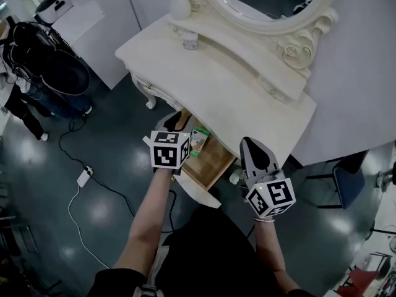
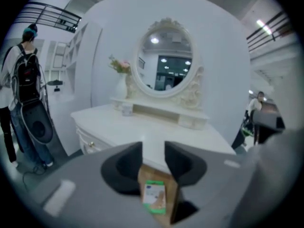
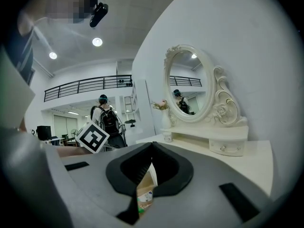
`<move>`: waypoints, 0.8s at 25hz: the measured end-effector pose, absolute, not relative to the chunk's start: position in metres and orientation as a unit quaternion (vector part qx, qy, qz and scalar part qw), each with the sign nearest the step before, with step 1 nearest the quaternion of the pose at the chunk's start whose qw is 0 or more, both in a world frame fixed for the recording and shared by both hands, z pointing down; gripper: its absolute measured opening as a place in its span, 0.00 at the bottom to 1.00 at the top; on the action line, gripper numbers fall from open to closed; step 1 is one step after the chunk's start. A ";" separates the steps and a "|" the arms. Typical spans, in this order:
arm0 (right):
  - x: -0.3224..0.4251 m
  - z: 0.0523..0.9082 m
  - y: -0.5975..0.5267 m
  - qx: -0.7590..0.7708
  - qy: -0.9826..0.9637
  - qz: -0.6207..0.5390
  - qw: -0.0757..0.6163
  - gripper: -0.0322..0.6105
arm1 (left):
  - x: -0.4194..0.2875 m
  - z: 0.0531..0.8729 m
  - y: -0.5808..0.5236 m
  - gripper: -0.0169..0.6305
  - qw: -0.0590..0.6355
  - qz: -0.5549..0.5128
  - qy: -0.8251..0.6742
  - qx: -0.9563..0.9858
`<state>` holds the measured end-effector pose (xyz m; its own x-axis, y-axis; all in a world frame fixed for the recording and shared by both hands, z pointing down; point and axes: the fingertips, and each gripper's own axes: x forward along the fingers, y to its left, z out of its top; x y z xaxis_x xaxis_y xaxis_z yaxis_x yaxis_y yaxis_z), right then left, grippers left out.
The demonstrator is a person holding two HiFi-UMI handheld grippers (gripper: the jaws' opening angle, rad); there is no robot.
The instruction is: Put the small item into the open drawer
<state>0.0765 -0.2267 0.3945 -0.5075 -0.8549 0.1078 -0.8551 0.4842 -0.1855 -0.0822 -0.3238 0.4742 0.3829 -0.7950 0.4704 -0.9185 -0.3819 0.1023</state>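
Under the front edge of the white dressing table (image 1: 230, 93), the drawer (image 1: 215, 161) stands pulled out, its wooden bottom showing. The small item (image 1: 199, 140), a green-and-white packet, lies flat on that bottom, toward the back of the drawer near the table's front edge and on the side nearer the left gripper.

The left gripper (image 2: 153, 152) hangs just above the drawer. Its jaws stand a narrow way apart with nothing between the pads, and the packet shows below them, untouched. The right gripper (image 3: 152, 146) is held over the drawer's other side near the table's front edge, its jaw tips closed together on nothing.

At the back edge of the table top stand an oval mirror (image 1: 263, 2) in a carved frame, a white vase (image 1: 179, 6) and a small jar (image 1: 190, 41). Well apart on the dark floor stands a person with a backpack (image 2: 26, 80).
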 end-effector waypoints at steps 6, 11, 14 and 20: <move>0.076 0.388 -0.219 0.499 -0.860 0.102 -0.005 0.05 | -0.090 0.431 -0.308 0.21 0.130 0.128 -0.536 0.825; 0.077 0.383 -0.213 0.505 -0.858 0.095 -0.007 0.05 | -0.097 0.410 -0.292 0.16 0.111 0.099 -0.538 0.829; 0.077 0.380 -0.210 0.508 -0.856 0.091 -0.008 0.05 | -0.102 0.401 -0.281 0.13 0.101 0.088 -0.541 0.830; 0.073 0.376 -0.204 0.510 -0.856 0.085 -0.010 0.05 | -0.112 0.388 -0.262 0.04 0.091 0.061 -0.548 0.829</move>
<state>0.0727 -0.2036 0.3761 -0.4800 -0.8746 0.0689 -0.8711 0.4659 -0.1554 -0.1116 -0.2623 0.3880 0.3915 -0.8980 0.2009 -0.9202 -0.3826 0.0832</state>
